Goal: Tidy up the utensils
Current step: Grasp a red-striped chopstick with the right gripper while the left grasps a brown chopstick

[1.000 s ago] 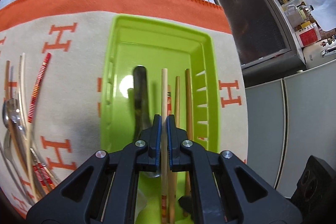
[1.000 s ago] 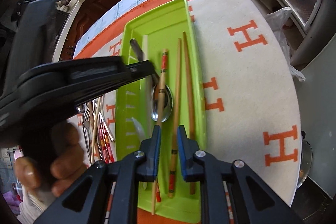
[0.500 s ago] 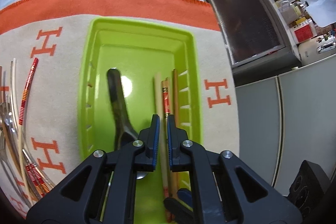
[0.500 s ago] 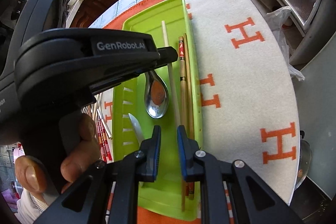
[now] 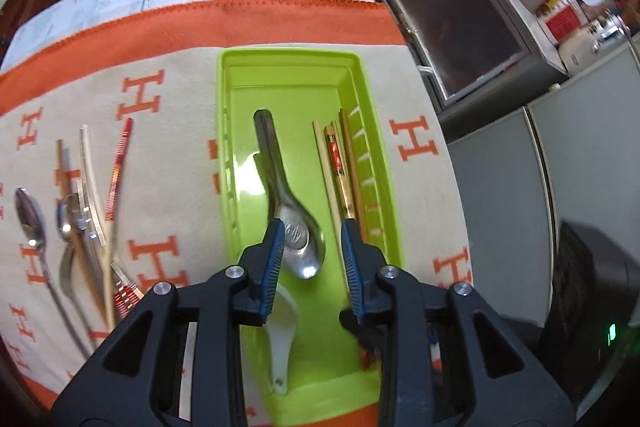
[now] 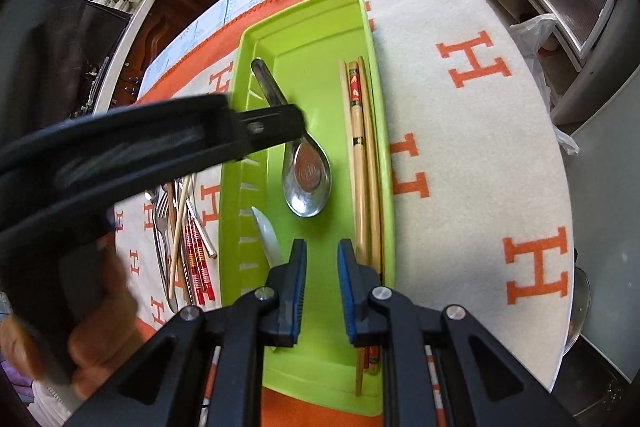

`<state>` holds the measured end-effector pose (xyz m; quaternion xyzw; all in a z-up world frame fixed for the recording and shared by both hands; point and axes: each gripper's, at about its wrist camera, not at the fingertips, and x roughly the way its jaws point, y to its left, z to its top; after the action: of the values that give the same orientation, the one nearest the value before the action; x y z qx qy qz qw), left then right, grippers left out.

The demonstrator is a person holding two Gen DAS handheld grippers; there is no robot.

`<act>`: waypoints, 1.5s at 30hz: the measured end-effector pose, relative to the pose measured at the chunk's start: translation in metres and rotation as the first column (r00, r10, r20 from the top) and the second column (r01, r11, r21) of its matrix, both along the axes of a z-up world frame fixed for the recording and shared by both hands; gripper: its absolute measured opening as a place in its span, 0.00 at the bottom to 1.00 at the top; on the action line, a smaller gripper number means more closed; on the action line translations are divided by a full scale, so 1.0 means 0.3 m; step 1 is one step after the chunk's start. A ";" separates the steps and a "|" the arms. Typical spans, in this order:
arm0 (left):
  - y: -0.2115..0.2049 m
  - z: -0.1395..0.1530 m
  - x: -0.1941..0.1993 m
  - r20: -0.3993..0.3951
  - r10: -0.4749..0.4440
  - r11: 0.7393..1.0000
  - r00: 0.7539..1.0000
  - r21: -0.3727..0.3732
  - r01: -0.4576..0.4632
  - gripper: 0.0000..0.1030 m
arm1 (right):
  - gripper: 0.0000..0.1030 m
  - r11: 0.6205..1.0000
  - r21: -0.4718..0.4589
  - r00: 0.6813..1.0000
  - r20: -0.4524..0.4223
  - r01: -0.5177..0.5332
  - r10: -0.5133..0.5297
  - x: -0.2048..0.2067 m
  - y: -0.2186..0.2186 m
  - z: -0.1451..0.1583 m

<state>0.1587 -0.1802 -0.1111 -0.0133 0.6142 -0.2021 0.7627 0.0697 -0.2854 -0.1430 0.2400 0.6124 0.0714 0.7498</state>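
Left wrist view shows your left gripper (image 5: 312, 227), jaws just opened and empty, above the green tray (image 5: 228, 163) holding the chopsticks (image 5: 340, 167) along its right wall, your right gripper (image 6: 322, 247) slightly parted, empty.

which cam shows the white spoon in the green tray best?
Left wrist. The white spoon shows its bowl and handle below the metal spoon in the green tray, with one end behind the left gripper. The right wrist view shows only a pale sliver before it runs behind the right gripper.
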 end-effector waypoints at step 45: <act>0.757 -0.136 -0.002 -0.095 0.285 0.953 0.954 -0.077 -0.293 0.17 | 0.15 0.989 0.003 0.986 -0.078 -0.150 0.150 0.375 0.563 -0.100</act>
<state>0.1581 0.0470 -0.1520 -0.1459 0.6270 -0.1153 0.7565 0.1823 -0.1165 -0.1730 0.1948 0.6576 0.1176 0.7182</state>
